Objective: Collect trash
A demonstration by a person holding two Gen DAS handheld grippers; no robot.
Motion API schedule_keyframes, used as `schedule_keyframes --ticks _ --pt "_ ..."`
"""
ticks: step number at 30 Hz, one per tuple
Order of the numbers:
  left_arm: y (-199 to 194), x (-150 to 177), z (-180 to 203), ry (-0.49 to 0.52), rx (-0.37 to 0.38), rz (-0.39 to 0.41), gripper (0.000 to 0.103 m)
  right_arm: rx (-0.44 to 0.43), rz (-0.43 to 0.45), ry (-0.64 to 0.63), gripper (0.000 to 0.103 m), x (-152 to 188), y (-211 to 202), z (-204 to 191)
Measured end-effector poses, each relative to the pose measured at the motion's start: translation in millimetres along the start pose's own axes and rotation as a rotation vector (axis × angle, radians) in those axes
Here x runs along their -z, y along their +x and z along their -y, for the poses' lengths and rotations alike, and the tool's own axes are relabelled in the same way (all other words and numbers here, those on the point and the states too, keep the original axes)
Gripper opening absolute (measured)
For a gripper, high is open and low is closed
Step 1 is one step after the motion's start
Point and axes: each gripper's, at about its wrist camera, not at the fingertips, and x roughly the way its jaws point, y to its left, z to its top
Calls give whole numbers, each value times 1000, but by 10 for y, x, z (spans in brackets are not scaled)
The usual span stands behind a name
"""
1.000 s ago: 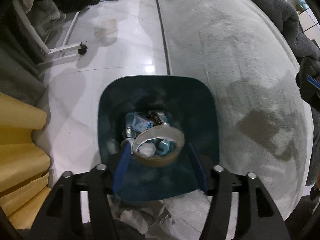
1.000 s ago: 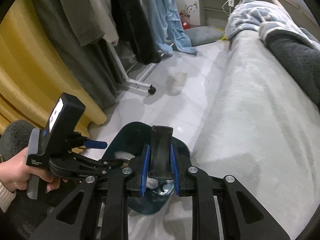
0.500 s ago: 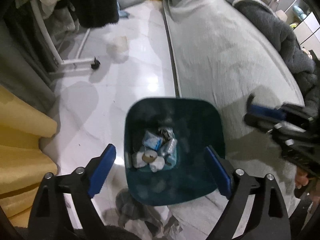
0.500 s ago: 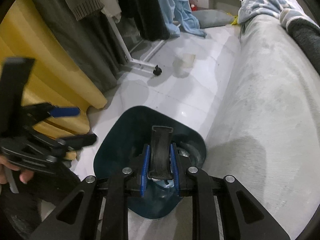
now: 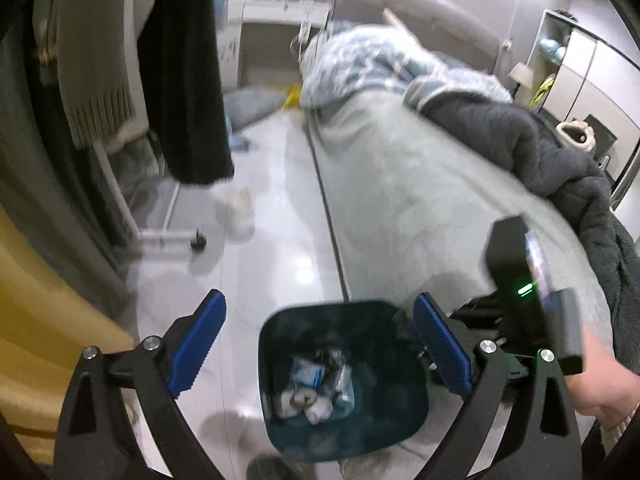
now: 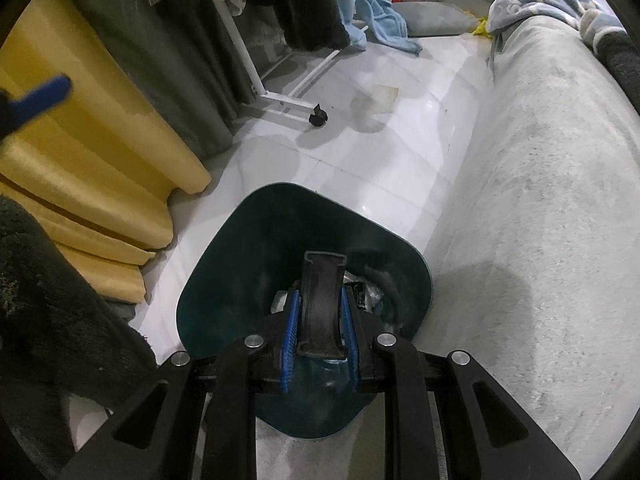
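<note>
Teal bin (image 5: 404, 396) holds wrappers (tape roll (image 5: 301, 400) too); left fingers (image 5: 200, 344) spread empty, right fingers (image 6: 289, 328) clamp black strip (image 6: 322, 304).

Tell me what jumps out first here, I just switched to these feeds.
The dark teal bin on the white floor beside the grey bed, with wrappers and a tape roll at its bottom. The right tool holds a black curved piece over it; the left tool, empty, has just opened.
</note>
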Motion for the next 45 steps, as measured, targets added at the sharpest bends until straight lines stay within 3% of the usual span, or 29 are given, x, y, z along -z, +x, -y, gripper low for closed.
schedule_keyframes --ticks 4,6,16,21,25,33,37,45 --pt "-184 -38 78 21 7 77 96 7 -10 -8 27 0 8 -23" --pt "-289 -57 122 30 1 114 97 16 -11 -9 49 -1 -2 -29" --pt "-609 -141 337 52 -24 233 99 24 71 34 66 -49 -386 10" --pt "-687 -123 515 88 -21 233 100 51 145 81 71 35 -707 205" --pt "-751 -63 638 109 -3 247 100 92 200 109 72 201 -961 373" --pt "-902 44 899 145 -12 283 100 185 335 203 84 605 -1545 612" --pt "-936 108 977 140 -8 286 100 240 406 251 86 905 -1843 658" --pt "-1018 199 1214 172 8 286 100 378 506 348 99 1629 -2235 702"
